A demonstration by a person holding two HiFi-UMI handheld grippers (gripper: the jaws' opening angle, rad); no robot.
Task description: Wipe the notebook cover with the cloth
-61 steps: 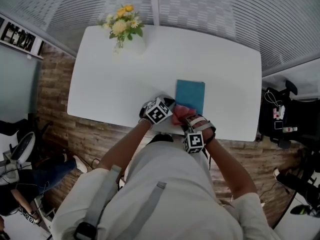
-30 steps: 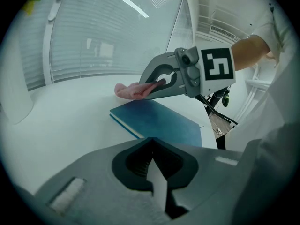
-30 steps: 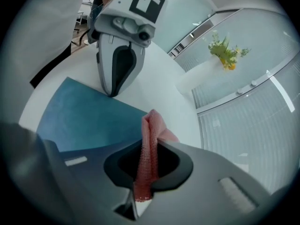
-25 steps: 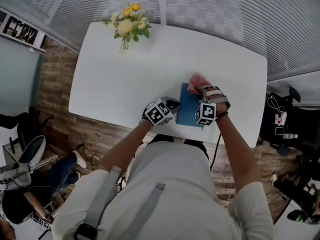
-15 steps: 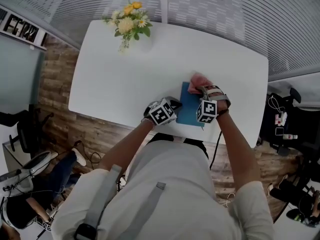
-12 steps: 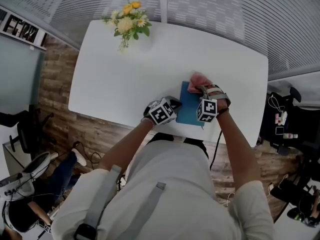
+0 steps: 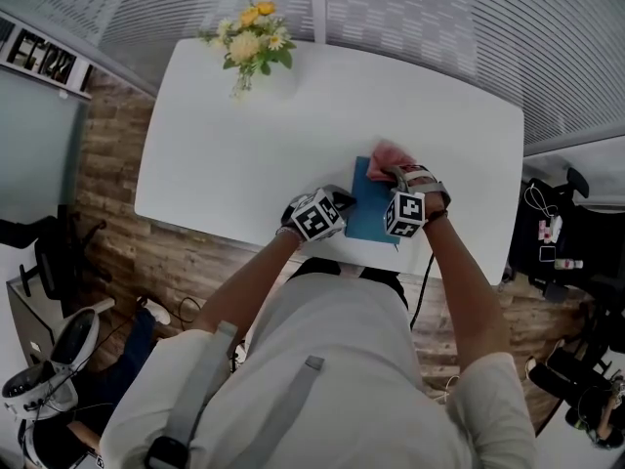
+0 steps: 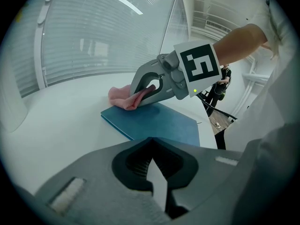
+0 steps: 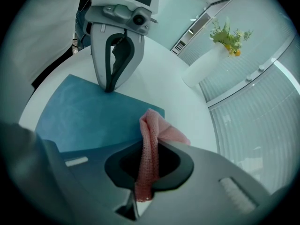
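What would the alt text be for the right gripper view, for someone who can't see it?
The right gripper has its jaws shut on a pink cloth, at one corner of a blue notebook on a white table. The left gripper stands upright, its closed tips at the notebook's edge; a vase of flowers stands farther off.

White rounded table (image 7: pixel 244 154) on wood-plank floor (image 7: pixel 107 213). Vase of yellow flowers (image 7: pixel 249 47) at the table's far left corner. Ribbed translucent wall panels (image 7: pixel 439 27) beyond the table. Shelf (image 7: pixel 39 62) left of it, black chair (image 7: pixel 59 252) below that. Dark cluttered gear (image 7: pixel 562 233) to the table's right. Even bright light.
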